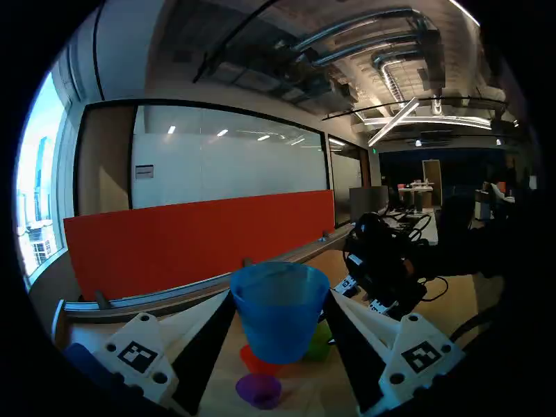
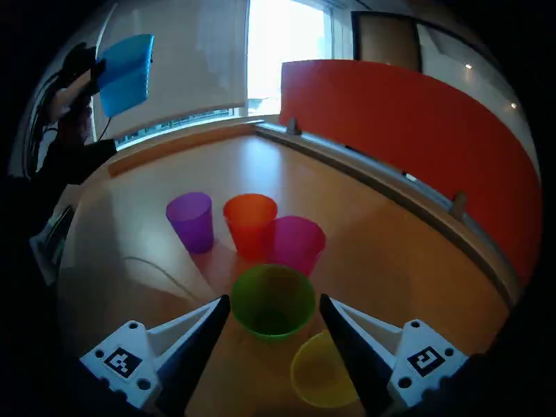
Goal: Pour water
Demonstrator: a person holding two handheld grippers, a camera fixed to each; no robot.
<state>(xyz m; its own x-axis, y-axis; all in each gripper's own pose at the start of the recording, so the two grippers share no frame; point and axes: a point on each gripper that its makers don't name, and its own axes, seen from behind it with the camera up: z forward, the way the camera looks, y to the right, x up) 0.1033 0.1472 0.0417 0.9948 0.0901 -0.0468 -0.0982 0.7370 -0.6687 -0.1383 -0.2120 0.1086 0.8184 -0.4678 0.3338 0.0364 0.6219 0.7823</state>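
Left tongs clamp blue cup; contents unclear.

Right gripper straddling the green cup on the wooden table, contact unclear, yellow cup nearer, purple cup, orange cup and magenta cup clustered beyond, blue cup tilted aloft upper left.

Left hand-held gripper, right hand-held gripper: black tapered fingers, white screwed mounts, square black-white markers at 7 and 5 o'clock.
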